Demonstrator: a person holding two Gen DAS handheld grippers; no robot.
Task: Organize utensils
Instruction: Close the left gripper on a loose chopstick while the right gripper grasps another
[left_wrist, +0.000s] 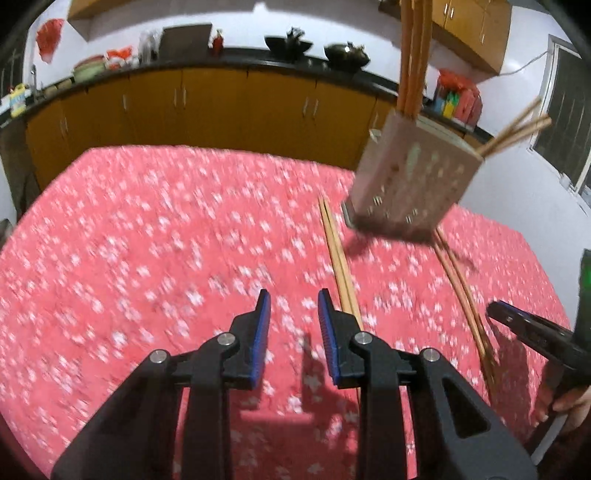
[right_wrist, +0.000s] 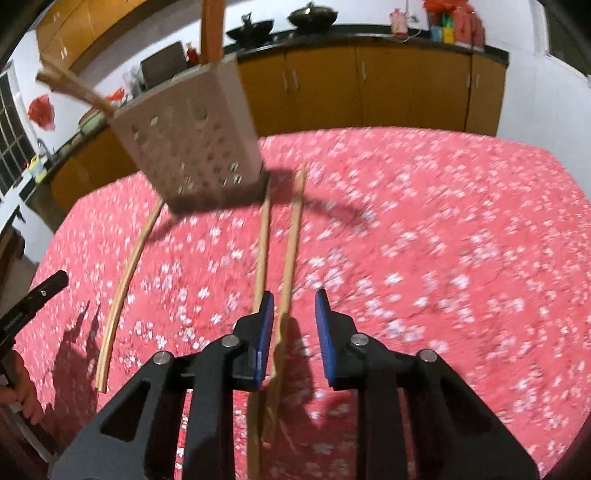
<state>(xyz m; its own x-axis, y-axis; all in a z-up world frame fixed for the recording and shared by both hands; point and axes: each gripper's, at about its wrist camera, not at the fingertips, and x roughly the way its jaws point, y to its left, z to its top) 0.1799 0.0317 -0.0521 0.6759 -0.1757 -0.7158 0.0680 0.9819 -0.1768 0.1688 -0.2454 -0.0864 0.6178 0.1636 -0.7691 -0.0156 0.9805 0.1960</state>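
Observation:
A perforated metal utensil holder (left_wrist: 410, 181) stands on the red flowered tablecloth (left_wrist: 166, 240) with several chopsticks (left_wrist: 413, 55) upright in it. A chopstick pair (left_wrist: 340, 262) lies left of it and another pair (left_wrist: 461, 295) lies right. My left gripper (left_wrist: 293, 306) is open and empty, just left of the near pair. In the right wrist view the holder (right_wrist: 188, 136) is at upper left. Two loose chopsticks (right_wrist: 291, 236) run toward my right gripper (right_wrist: 294, 306), which is open; one lies between its fingers, the other under the left finger. A further chopstick pair (right_wrist: 122, 291) lies at left.
The other gripper shows at the right edge of the left wrist view (left_wrist: 532, 336) and at the left edge of the right wrist view (right_wrist: 33, 299). Yellow cabinets (left_wrist: 221, 107) with a dark counter holding pots stand behind the table.

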